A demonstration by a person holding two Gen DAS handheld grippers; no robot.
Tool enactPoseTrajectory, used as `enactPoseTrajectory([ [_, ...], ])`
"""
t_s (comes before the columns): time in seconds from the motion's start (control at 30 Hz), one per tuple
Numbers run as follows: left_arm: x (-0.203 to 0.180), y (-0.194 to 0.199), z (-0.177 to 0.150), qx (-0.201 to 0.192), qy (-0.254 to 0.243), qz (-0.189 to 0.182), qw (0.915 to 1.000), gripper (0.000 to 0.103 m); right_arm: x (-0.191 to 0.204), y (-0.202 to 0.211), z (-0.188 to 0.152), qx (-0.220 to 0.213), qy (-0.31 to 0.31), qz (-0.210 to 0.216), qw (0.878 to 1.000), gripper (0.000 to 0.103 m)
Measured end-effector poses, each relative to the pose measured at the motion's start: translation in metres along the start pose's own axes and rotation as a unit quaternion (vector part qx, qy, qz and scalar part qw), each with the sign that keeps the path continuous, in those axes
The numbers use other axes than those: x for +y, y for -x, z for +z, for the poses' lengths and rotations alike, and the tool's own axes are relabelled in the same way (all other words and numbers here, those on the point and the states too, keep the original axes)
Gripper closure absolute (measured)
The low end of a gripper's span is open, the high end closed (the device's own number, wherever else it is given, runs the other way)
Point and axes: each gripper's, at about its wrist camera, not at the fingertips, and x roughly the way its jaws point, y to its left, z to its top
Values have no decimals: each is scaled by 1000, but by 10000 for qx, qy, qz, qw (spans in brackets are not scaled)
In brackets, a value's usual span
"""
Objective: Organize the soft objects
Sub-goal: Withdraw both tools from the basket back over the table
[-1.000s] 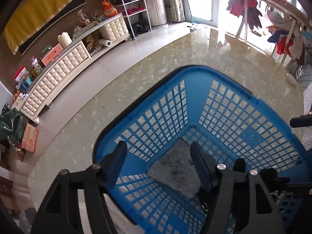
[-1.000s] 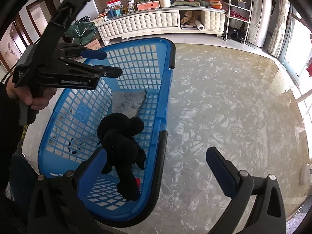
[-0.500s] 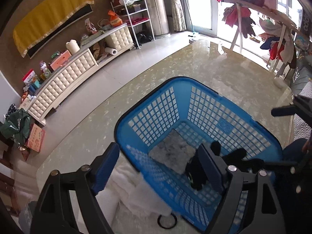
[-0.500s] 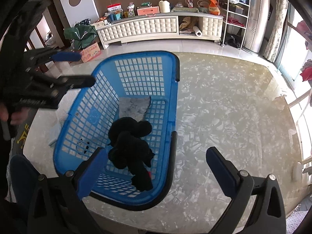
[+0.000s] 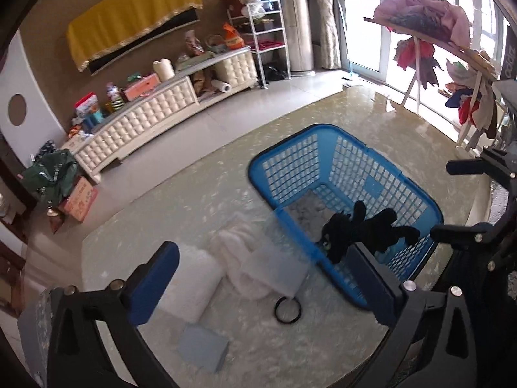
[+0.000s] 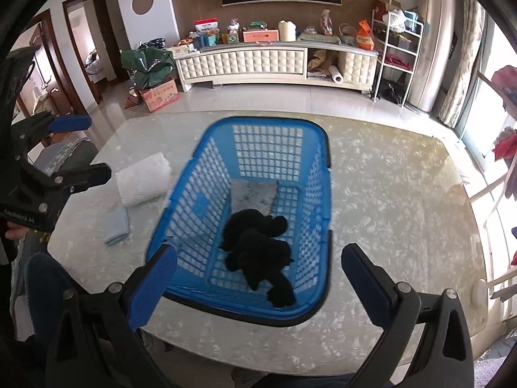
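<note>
Pulled back from blue basket (image 5: 342,207); left gripper (image 5: 258,278) wide, empty, nearest white rolled towel (image 5: 190,284) just left.

L gripper (image 5: 261,281) pulled back from blue basket (image 5: 323,135) to over white towels (image 5: 239,249), R gripper (image 6: 258,278) raised higher, both empty

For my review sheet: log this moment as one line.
left gripper: open, empty | right gripper: open, empty | blue basket: black plush, grey cloth | white towel: on table
</note>
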Motion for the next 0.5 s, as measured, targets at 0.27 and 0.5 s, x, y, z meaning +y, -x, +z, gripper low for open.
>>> enactPoseTrajectory([
  [0.27,26,31,-36,-61,245,107,9996,0,35,2,12,-202,172,219,9994,1],
  [0.5,56,43,-72,36,532,213,9984,0,82,-18,24,-237,523,563,9968,1],
])
